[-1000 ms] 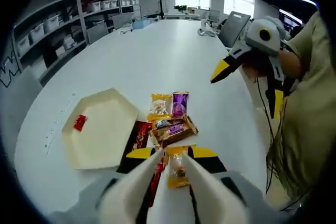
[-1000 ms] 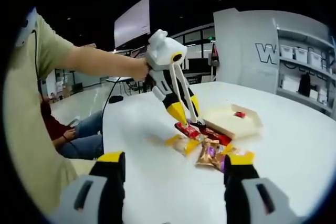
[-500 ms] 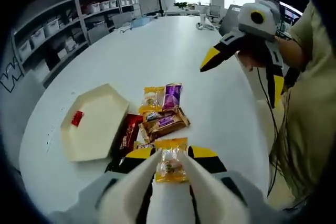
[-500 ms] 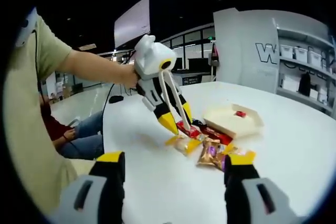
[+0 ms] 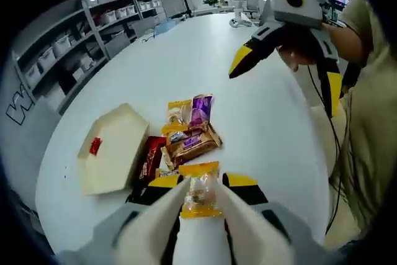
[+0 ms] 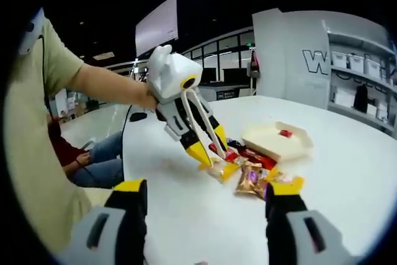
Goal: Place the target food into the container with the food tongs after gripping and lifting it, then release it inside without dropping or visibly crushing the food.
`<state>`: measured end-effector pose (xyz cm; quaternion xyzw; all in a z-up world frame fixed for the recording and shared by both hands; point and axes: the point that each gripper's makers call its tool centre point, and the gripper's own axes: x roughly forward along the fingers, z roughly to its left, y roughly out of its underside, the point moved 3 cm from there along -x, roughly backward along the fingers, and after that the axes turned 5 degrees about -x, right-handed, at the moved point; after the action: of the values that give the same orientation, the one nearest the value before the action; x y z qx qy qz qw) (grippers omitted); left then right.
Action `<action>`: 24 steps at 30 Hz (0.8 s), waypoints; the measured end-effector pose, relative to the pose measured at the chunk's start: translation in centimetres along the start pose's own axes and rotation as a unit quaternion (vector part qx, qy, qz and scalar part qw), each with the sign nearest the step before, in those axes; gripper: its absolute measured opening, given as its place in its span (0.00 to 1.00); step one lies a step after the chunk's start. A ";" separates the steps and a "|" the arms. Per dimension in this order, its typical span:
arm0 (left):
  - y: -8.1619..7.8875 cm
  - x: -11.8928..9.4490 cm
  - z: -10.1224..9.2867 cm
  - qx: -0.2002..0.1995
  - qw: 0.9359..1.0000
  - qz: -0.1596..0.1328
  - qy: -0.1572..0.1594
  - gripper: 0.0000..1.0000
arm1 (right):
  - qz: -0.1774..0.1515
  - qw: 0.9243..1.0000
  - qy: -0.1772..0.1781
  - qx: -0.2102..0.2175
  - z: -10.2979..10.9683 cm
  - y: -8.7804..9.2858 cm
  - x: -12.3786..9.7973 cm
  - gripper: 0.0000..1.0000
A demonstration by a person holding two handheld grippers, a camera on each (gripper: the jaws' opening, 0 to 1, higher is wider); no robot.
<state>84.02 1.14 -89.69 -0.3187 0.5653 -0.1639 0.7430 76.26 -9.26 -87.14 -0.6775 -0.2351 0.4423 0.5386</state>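
- The target food, a clear snack packet (image 5: 198, 189) with yellow ends, sits pinched between the left tool (image 5: 200, 198)'s two pale tong arms, which are closed on it; in the left gripper view it appears raised off the counter (image 5: 273, 122), though contact underneath is hard to judge.
- In the right gripper view the same packet (image 6: 218, 169) hangs at the yellow tips of the left tool (image 6: 208, 153), just above the white surface.
- The container, a cream hexagonal tray (image 5: 118, 153), lies to one side of the snack pile and already holds one small red piece (image 5: 94, 146).
- The pile (image 5: 186, 134) of wrapped snacks, yellow, purple, brown and dark red, lies between the held packet and the tray's near edge.
- My judgement: the step in hand is the carry. Keep the squeeze just firm enough that the slick wrapper does not slip, no harder, since the contents look crushable.
- Travel high enough to pass over the pile and the tray's raised rim, lower inside the rim, then open the tongs.
- The right tool (image 6: 208, 206) hangs apart over bare counter, its yellow-tipped jaws wide and holding nothing.
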 end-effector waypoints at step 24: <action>0.5 0.8 0.0 0.038 0.997 -0.010 -0.065 0.24 | -0.002 1.000 -0.006 0.001 0.0 0.1 0.2 0.77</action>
<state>84.17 1.01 -90.56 -0.3064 0.5060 -0.1718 0.7878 76.33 -9.08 -87.31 -0.6735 -0.2395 0.4455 0.5390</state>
